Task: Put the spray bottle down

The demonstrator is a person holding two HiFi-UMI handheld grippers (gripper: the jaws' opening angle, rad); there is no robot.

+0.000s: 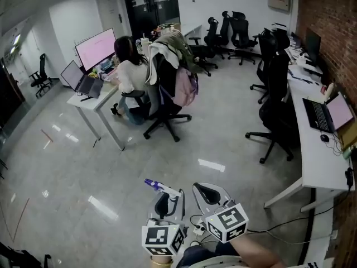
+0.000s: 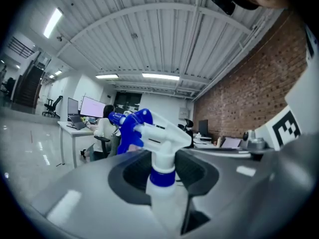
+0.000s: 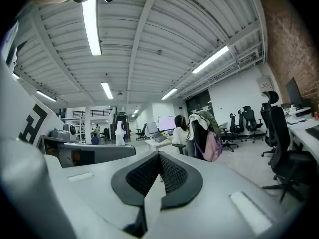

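Observation:
The spray bottle (image 2: 158,142) has a white head, a blue nozzle and trigger, a blue collar and a pale body. It stands upright between the jaws of my left gripper (image 2: 162,178), which is shut on its neck and holds it in the air. In the head view the spray bottle (image 1: 162,188) pokes out leftward from the left gripper (image 1: 166,202) at the bottom centre. My right gripper (image 1: 208,194) is close beside it on the right. In the right gripper view the right gripper (image 3: 159,172) is shut, its pads meeting with nothing between them.
Below me is a glossy grey floor (image 1: 83,183). A person (image 1: 129,74) sits at a white desk (image 1: 97,102) with a monitor and a laptop. A chair draped with clothes and a pink backpack (image 1: 184,88) stands beside them. A long white desk (image 1: 318,155) with laptops runs along the brick wall, with black office chairs (image 1: 276,110) next to it.

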